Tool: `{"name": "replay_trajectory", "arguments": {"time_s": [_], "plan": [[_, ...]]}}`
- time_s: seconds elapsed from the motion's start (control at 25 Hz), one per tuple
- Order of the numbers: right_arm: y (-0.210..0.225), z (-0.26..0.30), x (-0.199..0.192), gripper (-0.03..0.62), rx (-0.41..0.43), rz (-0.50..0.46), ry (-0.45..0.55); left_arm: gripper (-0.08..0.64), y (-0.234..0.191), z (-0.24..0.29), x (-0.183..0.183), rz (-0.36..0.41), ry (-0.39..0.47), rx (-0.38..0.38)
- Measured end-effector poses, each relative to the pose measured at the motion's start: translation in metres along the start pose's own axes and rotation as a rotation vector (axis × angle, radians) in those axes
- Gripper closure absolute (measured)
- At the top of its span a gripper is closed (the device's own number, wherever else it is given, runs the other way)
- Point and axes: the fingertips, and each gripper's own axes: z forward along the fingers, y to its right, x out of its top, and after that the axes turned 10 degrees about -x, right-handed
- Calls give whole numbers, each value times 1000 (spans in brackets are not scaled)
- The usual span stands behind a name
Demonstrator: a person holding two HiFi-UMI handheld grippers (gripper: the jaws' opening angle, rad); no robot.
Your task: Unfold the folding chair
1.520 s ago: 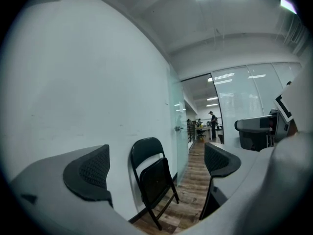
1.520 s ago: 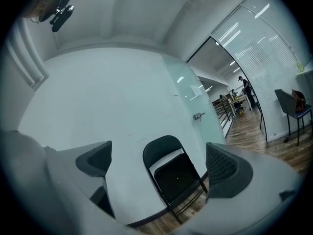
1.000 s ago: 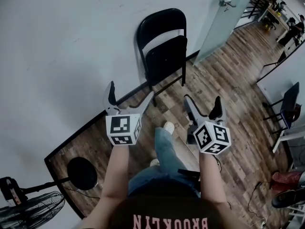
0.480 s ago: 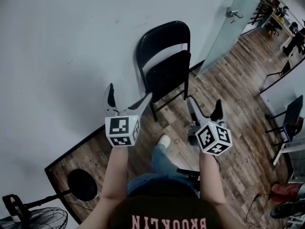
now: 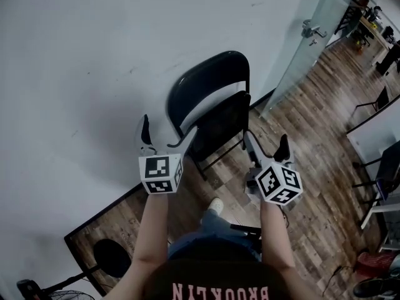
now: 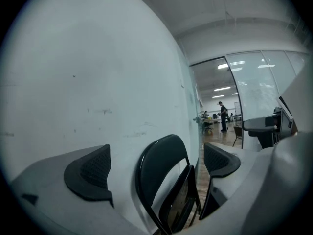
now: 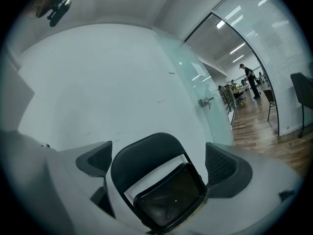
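Ahead, folding chair (image 5: 212, 114) stands against wall (image 5: 94, 55) near glass door (image 5: 312, 49); left gripper (image 5: 169, 130), right gripper (image 5: 265, 140) spread.

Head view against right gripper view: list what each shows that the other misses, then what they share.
Only the head view shows the left tool, open, the person's white shoe and a black round stand base. Only the right gripper view shows a distant standing person. Both show the black metal folding chair, folded by the white wall, the glass door's handle, and the right tool, jaws apart, holding nothing.
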Motion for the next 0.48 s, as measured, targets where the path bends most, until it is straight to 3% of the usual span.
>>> {"name": "replay_trajectory", "arguments": {"time_s": [0.48], "plan": [[25, 88, -43, 23, 57, -25, -161, -9, -36, 83, -37, -62, -99, 35]]}}
